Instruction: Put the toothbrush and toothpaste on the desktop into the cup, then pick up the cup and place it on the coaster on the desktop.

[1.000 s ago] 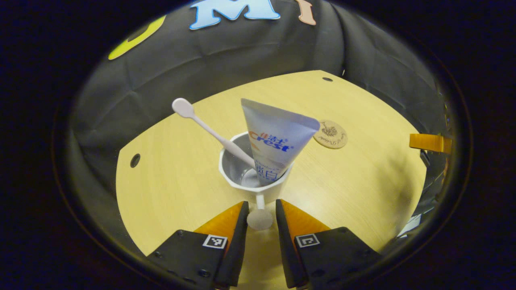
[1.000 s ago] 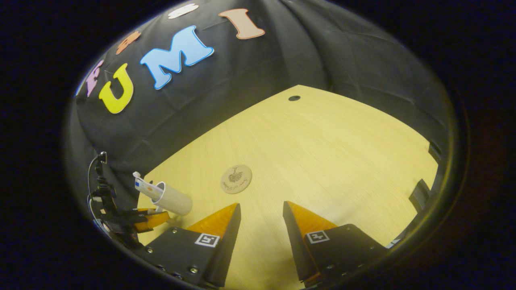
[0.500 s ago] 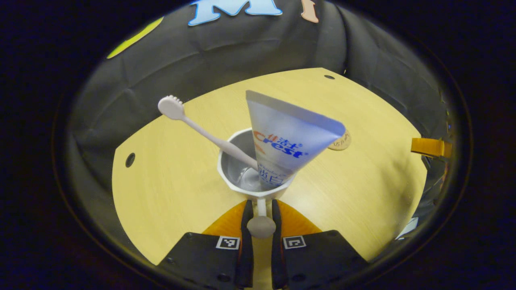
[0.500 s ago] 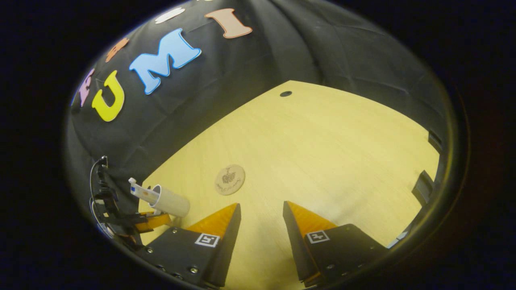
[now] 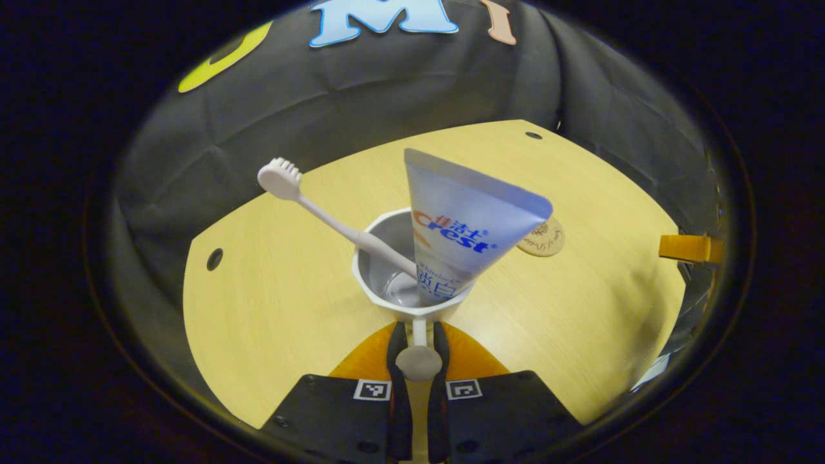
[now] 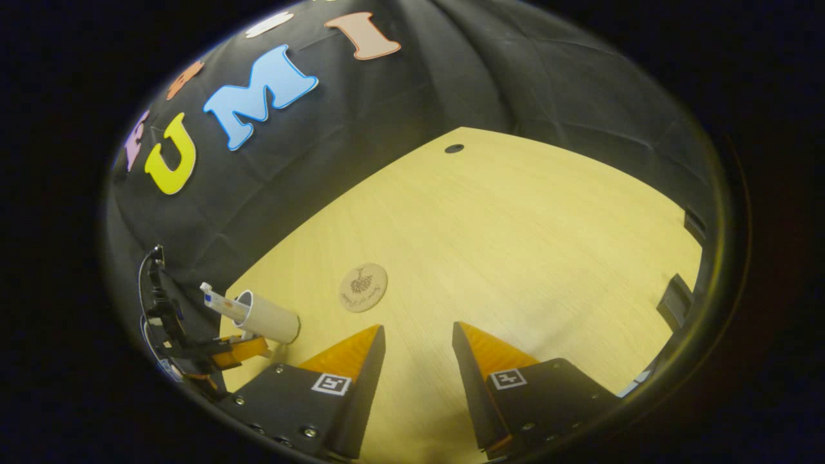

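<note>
Left gripper (image 5: 417, 351) fingers pinching white cup (image 5: 412, 293) handle, toothbrush (image 5: 335, 216) and toothpaste (image 5: 461, 225) inside, right gripper (image 6: 416, 351) fingers spread.

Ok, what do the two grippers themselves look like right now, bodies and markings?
Both are alike. The left gripper has two wedge-shaped fingers on black blocky mounts, each mount carrying a small square black-and-white marker tag, with screw heads along the lower edge. The right gripper has the same black mounts, tags and screws. In the right gripper view, the far-off left gripper has a thin dark cable looping above its black body.
</note>
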Available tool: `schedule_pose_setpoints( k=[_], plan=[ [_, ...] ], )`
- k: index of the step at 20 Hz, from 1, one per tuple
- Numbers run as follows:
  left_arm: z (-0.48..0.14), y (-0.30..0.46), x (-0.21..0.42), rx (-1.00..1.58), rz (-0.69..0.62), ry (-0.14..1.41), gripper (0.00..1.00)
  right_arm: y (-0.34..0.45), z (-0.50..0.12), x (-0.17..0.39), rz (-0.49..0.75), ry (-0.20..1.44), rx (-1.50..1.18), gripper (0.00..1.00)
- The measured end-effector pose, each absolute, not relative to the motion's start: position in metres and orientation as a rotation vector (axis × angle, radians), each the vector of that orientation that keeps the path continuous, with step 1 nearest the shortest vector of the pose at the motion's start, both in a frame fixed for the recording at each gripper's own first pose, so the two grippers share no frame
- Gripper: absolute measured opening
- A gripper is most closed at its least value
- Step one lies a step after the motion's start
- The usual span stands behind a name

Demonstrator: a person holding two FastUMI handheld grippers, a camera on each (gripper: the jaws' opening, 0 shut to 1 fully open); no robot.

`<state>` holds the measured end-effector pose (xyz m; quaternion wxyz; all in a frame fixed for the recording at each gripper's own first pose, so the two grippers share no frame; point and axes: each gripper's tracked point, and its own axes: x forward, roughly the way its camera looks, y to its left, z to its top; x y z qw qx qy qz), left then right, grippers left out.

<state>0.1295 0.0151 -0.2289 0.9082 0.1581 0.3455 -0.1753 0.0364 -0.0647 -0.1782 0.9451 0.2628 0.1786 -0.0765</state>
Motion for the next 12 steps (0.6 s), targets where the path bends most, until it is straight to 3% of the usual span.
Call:
schedule_pose_setpoints(
  k=[12],
  plan=[
    [-0.214, -0.111, 0.152, 0.355, -0.517, 0.667, 0.16, -0.102, -0.187, 0.026, -0.211, 0.348, 0.584, 0.63]
  ],
)
